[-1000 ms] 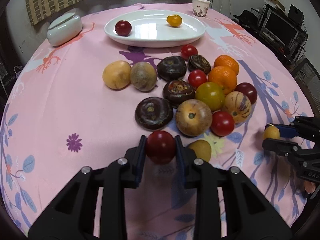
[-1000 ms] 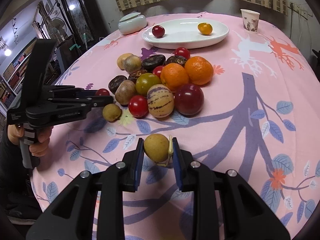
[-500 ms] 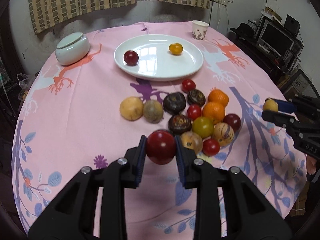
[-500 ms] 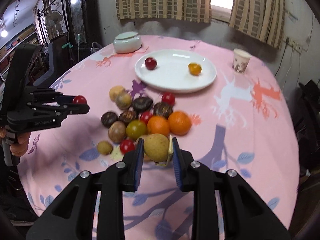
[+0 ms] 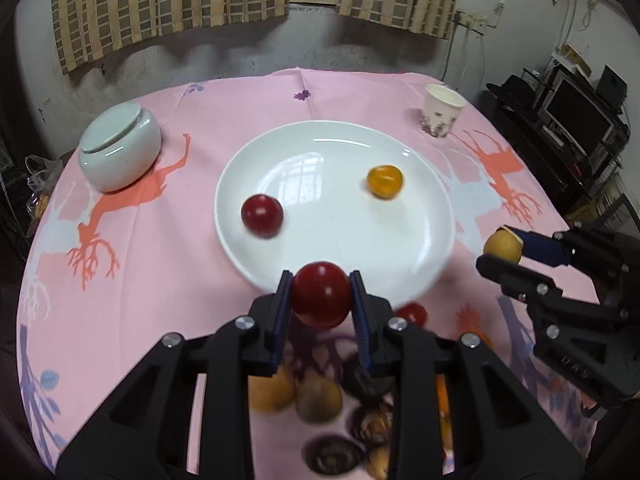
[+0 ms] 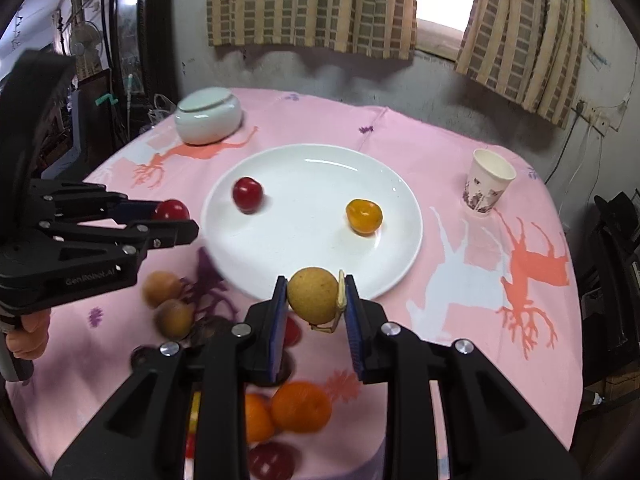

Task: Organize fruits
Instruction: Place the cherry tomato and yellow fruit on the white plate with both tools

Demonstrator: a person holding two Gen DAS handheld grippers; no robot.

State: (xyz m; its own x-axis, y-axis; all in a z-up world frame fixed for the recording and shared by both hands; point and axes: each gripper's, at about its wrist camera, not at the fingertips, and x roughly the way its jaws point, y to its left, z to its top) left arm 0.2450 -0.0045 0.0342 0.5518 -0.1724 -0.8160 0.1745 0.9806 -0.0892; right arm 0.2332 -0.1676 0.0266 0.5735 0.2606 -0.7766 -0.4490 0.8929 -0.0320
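In my left gripper [image 5: 321,295] I have a dark red tomato [image 5: 322,294] pinched between the two blue pads, the jaws closed tight on its sides, and it hangs just at the near rim of the white plate [image 5: 424,248]. My right gripper [image 6: 314,300] is clamped the same way on a small yellow-brown fruit [image 6: 312,294], with a thin pale strip caught between the fruit and the right-hand pad; it too sits over the near edge of the plate. From the left camera I can see the right gripper coming in from the right side with the yellow fruit at its tips, just beside the plate's rim. On the plate lie two fruits well apart: a red one [image 5: 262,216] towards the left and an orange one [image 5: 385,182] towards the right. The plate rests on a pink tablecloth [image 5: 160,264] printed with deer and branches. A pale lidded bowl [image 5: 119,153] stands to the far left of the plate and a paper cup [image 5: 442,117] to the far right. The rest of the fruit pile lies on the cloth below my grippers, blurred: I can make out oranges [image 6: 300,406], brownish round fruits [image 6: 174,318] and some dark ones. My hand [image 6: 30,334] shows under the left gripper in the right camera.
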